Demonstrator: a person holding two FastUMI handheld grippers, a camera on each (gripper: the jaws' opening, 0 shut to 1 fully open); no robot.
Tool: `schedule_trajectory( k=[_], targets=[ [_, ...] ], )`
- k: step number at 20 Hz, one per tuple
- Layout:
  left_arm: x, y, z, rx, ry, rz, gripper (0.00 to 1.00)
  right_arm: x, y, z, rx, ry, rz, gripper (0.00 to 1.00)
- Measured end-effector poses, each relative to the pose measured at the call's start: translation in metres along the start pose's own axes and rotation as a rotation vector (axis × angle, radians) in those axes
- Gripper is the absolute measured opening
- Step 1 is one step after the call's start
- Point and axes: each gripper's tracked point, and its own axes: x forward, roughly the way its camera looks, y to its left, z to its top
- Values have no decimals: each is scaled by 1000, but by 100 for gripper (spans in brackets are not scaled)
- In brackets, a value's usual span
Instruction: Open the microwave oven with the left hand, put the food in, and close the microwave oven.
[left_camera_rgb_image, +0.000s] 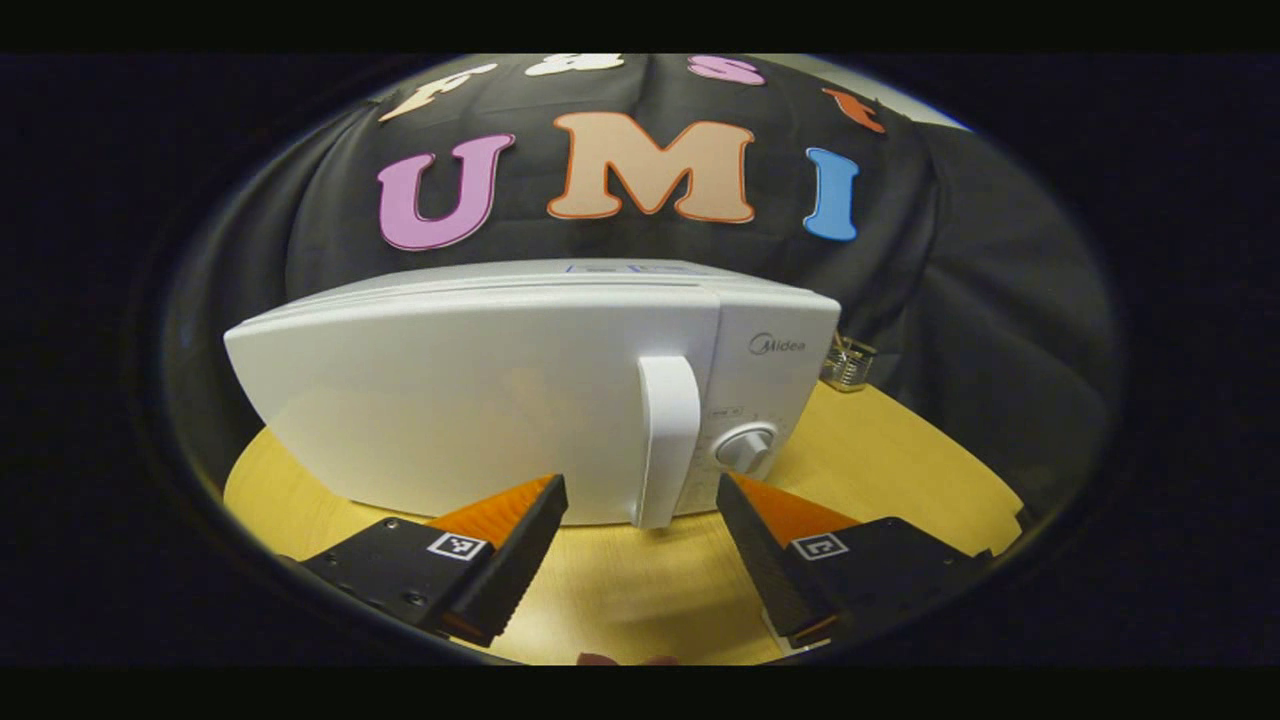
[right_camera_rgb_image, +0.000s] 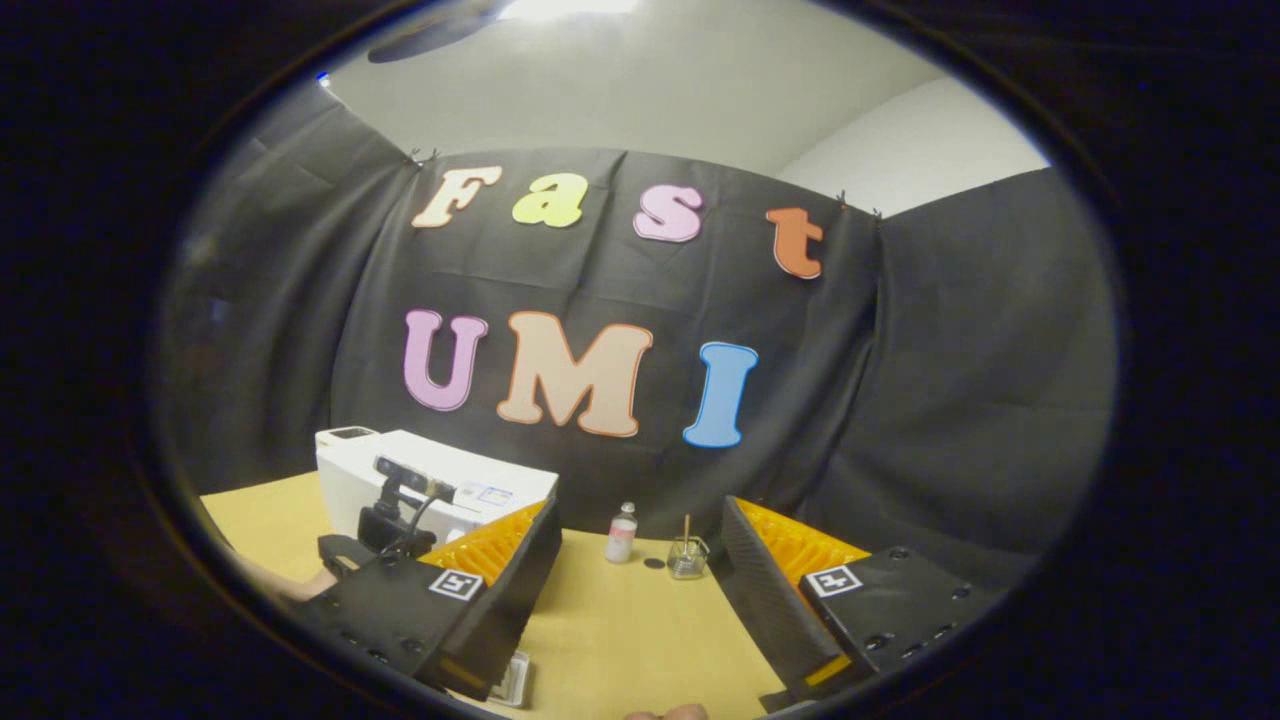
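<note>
Left gripper (left_camera_rgb_image: 640, 500) is spread wide, nothing between its fingers, hovering over the table (left_camera_rgb_image: 900, 450) right in front of the microwave (left_camera_rgb_image: 480, 390). Microwave door is closed. The handle (left_camera_rgb_image: 668, 440) stands upright near the door's right edge, lined up with the gap between the fingers but not touched by them. The dial (left_camera_rgb_image: 745, 447) sits just right of the handle, close above the right finger's tip. A small glass (left_camera_rgb_image: 848, 362) stands on the table behind the microwave's right corner.

Right gripper (right_camera_rgb_image: 640, 545) is also spread apart and empty, held above the table, pointing at the back cloth. In the right gripper view the microwave (right_camera_rgb_image: 440, 480) shows at far left, partly hidden by the other gripper (right_camera_rgb_image: 390, 520), which sits in front of it; cannot tell that one's finger state from here. Between the right fingers, farther back on the table: a small bottle (right_camera_rgb_image: 621, 533) and a glass (right_camera_rgb_image: 687, 557) with a stick in it, near each other, not touching. A small tray-like thing (right_camera_rgb_image: 514, 680) lies under the left finger; too hidden to tell what it is. Food: cannot pick it out.
</note>
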Motion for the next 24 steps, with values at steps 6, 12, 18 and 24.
schedule_trajectory(
  k=[6,12,18,24],
  targets=[
    [10,-2,4,34,-11,-8,70,-3,-1,-12,46,49,7,97],
    [16,-2,3,63,1,-15,63,-3,1,-10,27,46,13,97],
    [18,-7,2,79,-11,-33,23,-6,1,-14,10,55,12,97],
    [15,-9,2,100,-4,-74,11,-6,8,-11,29,51,29,97]
  ],
)
